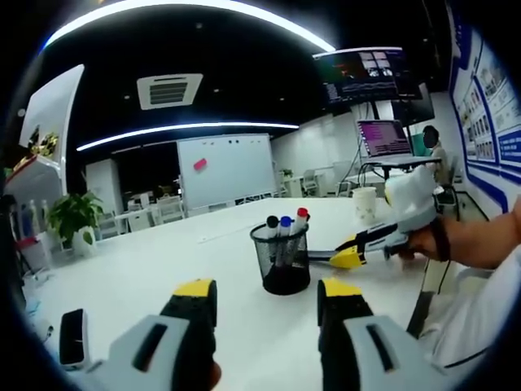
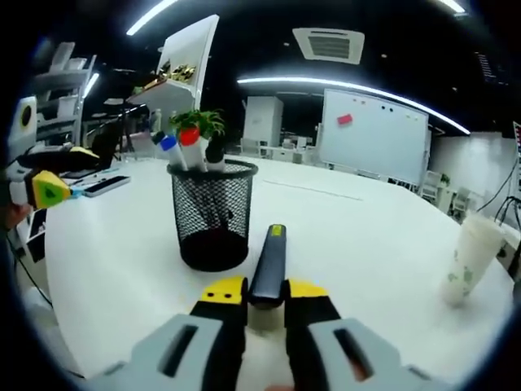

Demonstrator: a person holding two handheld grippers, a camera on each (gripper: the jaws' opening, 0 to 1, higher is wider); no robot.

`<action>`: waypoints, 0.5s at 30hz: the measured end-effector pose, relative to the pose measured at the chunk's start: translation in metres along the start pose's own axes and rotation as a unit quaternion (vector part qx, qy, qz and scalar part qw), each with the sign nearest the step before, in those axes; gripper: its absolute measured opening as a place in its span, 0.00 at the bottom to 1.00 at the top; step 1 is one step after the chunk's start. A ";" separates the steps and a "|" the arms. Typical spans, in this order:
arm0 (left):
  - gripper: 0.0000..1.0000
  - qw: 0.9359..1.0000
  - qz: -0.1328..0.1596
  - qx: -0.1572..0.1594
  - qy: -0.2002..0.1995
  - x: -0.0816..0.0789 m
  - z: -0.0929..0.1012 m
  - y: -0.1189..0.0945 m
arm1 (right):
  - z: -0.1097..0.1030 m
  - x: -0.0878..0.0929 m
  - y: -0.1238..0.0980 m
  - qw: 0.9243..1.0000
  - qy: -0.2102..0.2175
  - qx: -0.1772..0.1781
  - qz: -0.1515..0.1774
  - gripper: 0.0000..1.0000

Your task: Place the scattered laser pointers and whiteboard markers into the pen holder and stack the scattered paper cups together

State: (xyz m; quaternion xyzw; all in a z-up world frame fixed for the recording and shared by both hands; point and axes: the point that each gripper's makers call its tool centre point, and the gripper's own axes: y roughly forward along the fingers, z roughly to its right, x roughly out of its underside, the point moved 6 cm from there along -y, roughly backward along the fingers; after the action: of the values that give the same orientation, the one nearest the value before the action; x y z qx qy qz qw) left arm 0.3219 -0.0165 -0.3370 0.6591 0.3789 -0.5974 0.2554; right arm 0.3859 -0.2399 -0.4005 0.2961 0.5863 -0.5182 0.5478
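A black mesh pen holder stands mid-table with a black-capped, a blue-capped and a red-capped marker upright in it. My right gripper is shut on a slim black laser pointer, whose free end points past the holder's right side in the right gripper view. My left gripper stands open on the holder's near side with nothing between its jaws. A white paper cup stands upright farther along the table.
On the white table, a small black and white device lies near the edge by my left gripper. A potted plant and a whiteboard stand beyond the table. A person's forearm holds the right gripper.
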 end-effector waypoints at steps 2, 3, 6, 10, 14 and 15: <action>0.51 1.000 -0.002 0.001 0.001 0.001 0.000 0.000 | 0.000 -0.002 -0.001 1.000 -0.005 -0.002 0.004 0.18; 0.50 1.000 -0.002 0.001 0.001 0.000 0.000 0.001 | -0.001 -0.002 0.000 1.000 -0.007 -0.004 0.003 0.18; 0.50 1.000 0.000 0.001 0.000 -0.001 0.000 0.001 | -0.002 -0.004 -0.002 1.000 -0.004 -0.005 0.007 0.18; 0.50 1.000 -0.002 0.002 0.002 -0.001 0.000 0.001 | -0.002 -0.008 -0.003 1.000 -0.019 -0.001 0.021 0.18; 0.50 1.000 -0.002 0.003 0.001 -0.001 0.000 0.002 | -0.003 -0.011 -0.005 0.999 -0.025 0.002 0.024 0.18; 0.50 1.000 -0.001 0.004 0.001 -0.001 0.001 0.002 | -0.003 -0.011 -0.005 0.999 -0.029 0.000 0.025 0.18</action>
State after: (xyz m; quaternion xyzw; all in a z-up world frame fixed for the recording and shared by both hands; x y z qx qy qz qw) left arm 0.3231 -0.0186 -0.3361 0.6601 0.3773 -0.5986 0.2521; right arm 0.3832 -0.2358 -0.3888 0.2955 0.5623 -0.5131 0.5773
